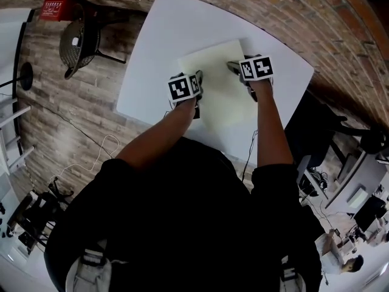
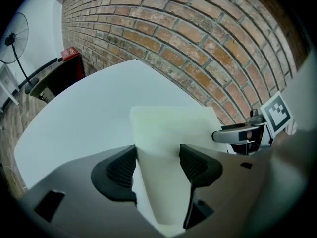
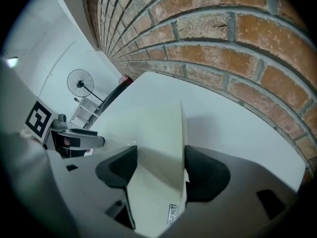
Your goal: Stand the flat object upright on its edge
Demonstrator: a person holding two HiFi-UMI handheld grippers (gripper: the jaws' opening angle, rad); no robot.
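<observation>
A pale yellow flat board [image 1: 225, 90] lies on the white table [image 1: 170, 29]. My left gripper [image 1: 197, 76] stands at its left edge and my right gripper [image 1: 234, 66] at its far right edge. In the left gripper view the board [image 2: 168, 128] runs between the wide-apart jaws of the left gripper [image 2: 157, 165]. Its left edge passes just inside the left pad [image 2: 121, 170]. In the right gripper view the board [image 3: 153, 133] fills the gap of the right gripper [image 3: 158, 165]. Its right edge lies against the right pad [image 3: 198, 170]. Neither gripper clamps it.
A brick wall [image 2: 198, 38] rises just behind the table. A mesh chair [image 1: 79, 41] and a red box [image 1: 58, 8] stand off the table's left side, and a floor fan [image 3: 80, 83] is farther off. Each gripper shows in the other's view: right gripper [image 2: 242, 133], left gripper [image 3: 74, 140].
</observation>
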